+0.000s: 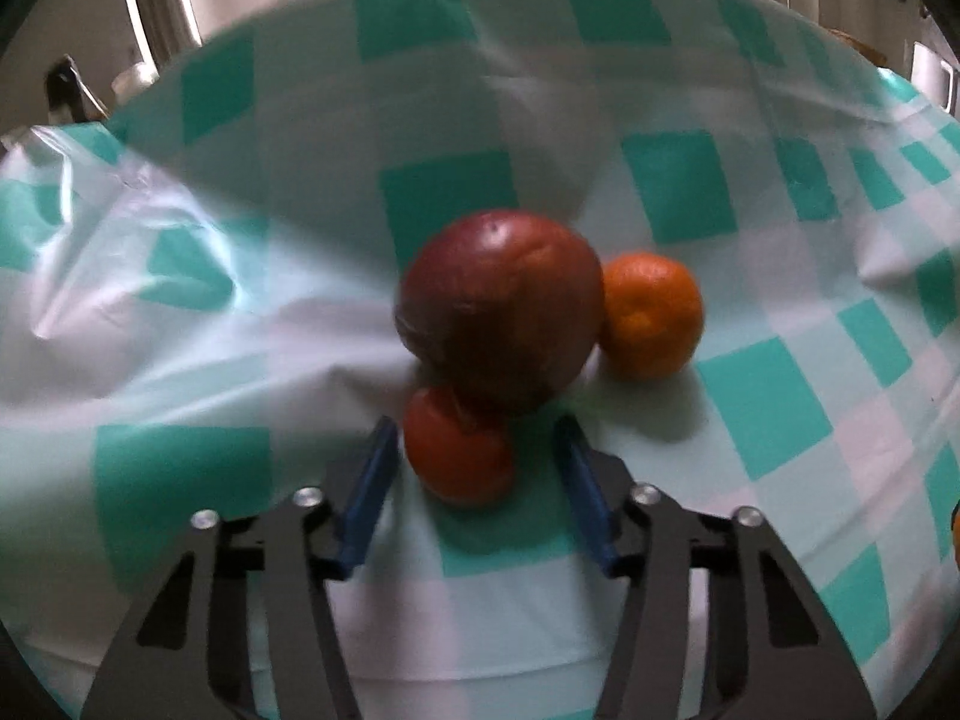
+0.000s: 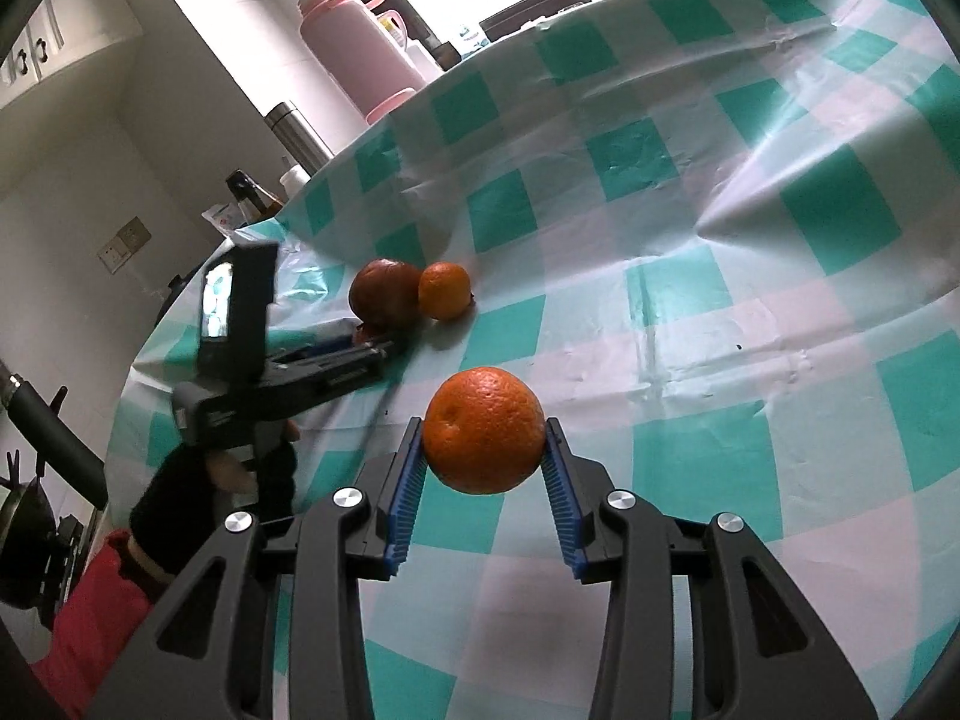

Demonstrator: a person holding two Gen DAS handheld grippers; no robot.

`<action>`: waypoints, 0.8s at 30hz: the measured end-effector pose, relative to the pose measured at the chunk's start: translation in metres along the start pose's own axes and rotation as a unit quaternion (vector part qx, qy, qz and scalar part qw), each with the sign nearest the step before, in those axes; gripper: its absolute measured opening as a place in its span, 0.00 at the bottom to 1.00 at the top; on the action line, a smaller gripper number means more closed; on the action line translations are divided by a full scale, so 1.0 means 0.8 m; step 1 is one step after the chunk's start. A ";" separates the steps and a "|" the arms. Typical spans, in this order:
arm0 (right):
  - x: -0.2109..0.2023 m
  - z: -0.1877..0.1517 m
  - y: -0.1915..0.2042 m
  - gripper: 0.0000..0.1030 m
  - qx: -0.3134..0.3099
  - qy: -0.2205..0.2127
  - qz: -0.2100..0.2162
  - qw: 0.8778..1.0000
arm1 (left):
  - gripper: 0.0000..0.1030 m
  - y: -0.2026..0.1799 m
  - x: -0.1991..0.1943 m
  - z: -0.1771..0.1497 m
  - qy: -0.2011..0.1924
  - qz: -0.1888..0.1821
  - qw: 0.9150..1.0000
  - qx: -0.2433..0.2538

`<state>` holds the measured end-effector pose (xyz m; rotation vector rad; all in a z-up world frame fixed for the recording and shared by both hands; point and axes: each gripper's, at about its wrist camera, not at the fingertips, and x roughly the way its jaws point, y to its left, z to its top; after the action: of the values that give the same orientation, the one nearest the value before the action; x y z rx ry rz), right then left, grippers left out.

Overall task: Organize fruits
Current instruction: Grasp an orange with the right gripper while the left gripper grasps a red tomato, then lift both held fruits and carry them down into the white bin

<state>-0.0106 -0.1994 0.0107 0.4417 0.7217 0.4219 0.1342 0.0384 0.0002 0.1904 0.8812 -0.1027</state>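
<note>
1. Four fruits showed on the counter [image 2: 750, 312], which had a green and white checked cloth over it. No bowl or basket could be seen.
2. One big dark red fruit [image 1: 501, 312] sat at the far left side of the counter. It looked like the start of a pile.
3. One orange [image 2: 480, 414] was well apart from that pile. The right gripper [image 2: 483, 438] had it, with its jaws closed tight on both sides of the orange. I think this one was not sorted yet.
4. One small orange fruit [image 1: 653, 315] sat just beside the big dark red fruit, touching it or nearly so. It seemed to be in its place.
5. One small red fruit [image 1: 459, 447] lay right against the front of the big one. The left gripper [image 1: 477, 429] had its jaws around it, but a gap showed on one side, so they were a little open and not squeezing it yet.
6. Most of the job looked still to do, though the end spot was not shown.
</note>
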 end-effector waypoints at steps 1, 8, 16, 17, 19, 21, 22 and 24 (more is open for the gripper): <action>0.000 0.000 0.000 0.39 0.000 0.000 0.001 1.000 | 0.35 0.002 -0.002 -0.001 -0.003 0.008 1.000 -0.003; 0.001 -0.001 0.000 0.39 -0.001 -0.001 0.002 1.000 | 0.33 0.015 -0.048 -0.038 -0.038 -0.070 0.996 -0.036; 0.000 -0.002 -0.001 0.39 -0.001 -0.004 0.008 1.000 | 0.33 0.006 -0.104 -0.093 -0.063 -0.122 0.988 -0.065; 0.000 -0.003 -0.001 0.39 -0.001 -0.004 0.008 1.000 | 0.33 0.004 -0.103 -0.099 -0.058 -0.120 0.989 -0.066; 0.000 -0.003 -0.001 0.39 -0.001 -0.004 0.008 1.000 | 0.33 -0.003 -0.097 -0.100 -0.049 -0.119 0.990 -0.065; -0.001 -0.003 -0.001 0.39 -0.001 -0.004 0.009 1.000 | 0.33 -0.005 -0.097 -0.100 -0.050 -0.121 0.989 -0.063; -0.001 -0.003 -0.001 0.39 -0.001 -0.005 0.009 1.000 | 0.33 -0.005 -0.100 -0.102 -0.053 -0.123 0.989 -0.063; -0.002 -0.003 0.000 0.39 -0.002 -0.007 0.011 1.000 | 0.33 -0.007 -0.103 -0.106 -0.056 -0.128 0.988 -0.065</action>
<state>-0.0133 -0.1998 0.0097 0.4491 0.7037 0.4396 0.0170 0.0517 0.0111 -0.0507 0.7930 -0.2922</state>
